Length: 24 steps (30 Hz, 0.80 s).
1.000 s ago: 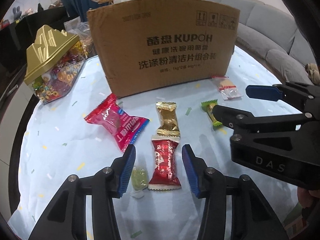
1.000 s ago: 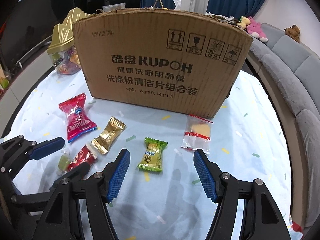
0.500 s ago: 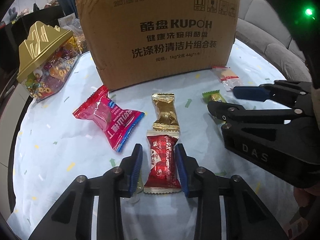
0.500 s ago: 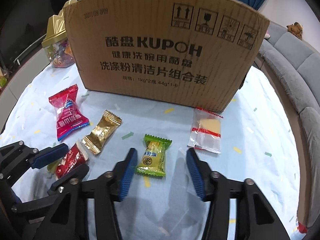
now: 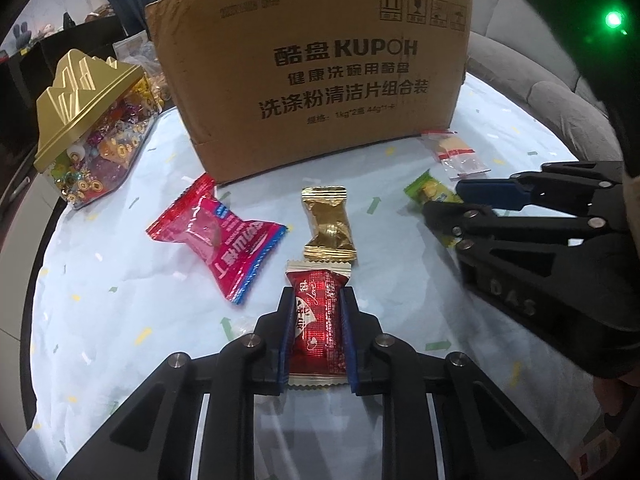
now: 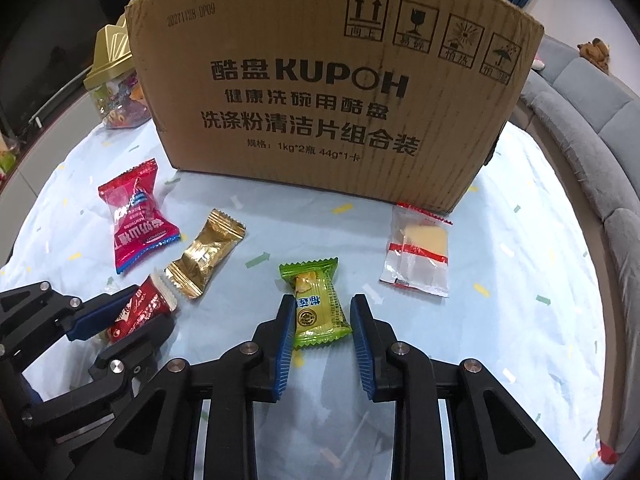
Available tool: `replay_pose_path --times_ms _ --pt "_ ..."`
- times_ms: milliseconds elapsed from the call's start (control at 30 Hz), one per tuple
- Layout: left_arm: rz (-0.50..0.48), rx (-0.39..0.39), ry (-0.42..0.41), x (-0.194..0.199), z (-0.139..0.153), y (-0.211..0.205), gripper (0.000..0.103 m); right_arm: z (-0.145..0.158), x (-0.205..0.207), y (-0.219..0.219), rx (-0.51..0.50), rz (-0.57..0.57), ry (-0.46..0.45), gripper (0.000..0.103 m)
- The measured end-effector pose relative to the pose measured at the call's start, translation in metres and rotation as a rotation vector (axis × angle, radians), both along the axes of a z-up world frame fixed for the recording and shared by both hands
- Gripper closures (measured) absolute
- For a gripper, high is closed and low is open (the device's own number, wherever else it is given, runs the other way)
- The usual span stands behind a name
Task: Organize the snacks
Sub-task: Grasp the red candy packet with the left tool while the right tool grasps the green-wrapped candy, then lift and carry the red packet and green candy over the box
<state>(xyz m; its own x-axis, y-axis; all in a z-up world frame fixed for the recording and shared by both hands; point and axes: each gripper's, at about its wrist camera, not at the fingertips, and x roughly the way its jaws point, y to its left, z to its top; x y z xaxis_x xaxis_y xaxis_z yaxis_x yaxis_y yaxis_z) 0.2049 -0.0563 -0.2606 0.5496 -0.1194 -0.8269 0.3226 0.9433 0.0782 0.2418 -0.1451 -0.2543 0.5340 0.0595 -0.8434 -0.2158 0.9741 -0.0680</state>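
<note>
A dark red candy (image 5: 318,320) lies on the pale blue tablecloth, and my left gripper (image 5: 317,300) is shut on it, blue pads pressed against both long sides of the wrapper. In the right wrist view the same grip shows at the lower left, the left gripper (image 6: 132,320) around the red candy (image 6: 136,312). A green candy (image 6: 316,308) lies between the pads of my right gripper (image 6: 322,304). Its jaws are closing and stand at the wrapper's edges without squeezing it. The left wrist view shows that right gripper (image 5: 452,204) around the green candy (image 5: 424,190).
A tall cardboard box (image 5: 320,80) stands behind the snacks. Loose on the cloth lie a gold candy (image 5: 328,228), a bright red pouch (image 5: 216,236) and a clear packet with a yellow piece (image 6: 416,256). A gold-lidded sweets jar (image 5: 88,120) sits far left; a grey sofa (image 6: 592,120) curves on the right.
Both pairs of jaws have narrowed: the left from wide apart to tight on the dark red candy, the right from wide apart to the edges of the green candy. No snack has shifted.
</note>
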Motion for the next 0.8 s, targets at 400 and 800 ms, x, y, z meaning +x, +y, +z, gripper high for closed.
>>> replay_pose_path --times_ms 400,800 --pt "0.041 -0.013 -0.053 -0.009 0.035 0.007 0.081 0.046 -0.013 -0.003 -0.002 -0.007 -0.065 0.075" --pt "0.106 -0.021 -0.119 -0.025 0.084 0.018 0.081 0.1 -0.037 -0.004 0.007 -0.003 -0.15 0.075"
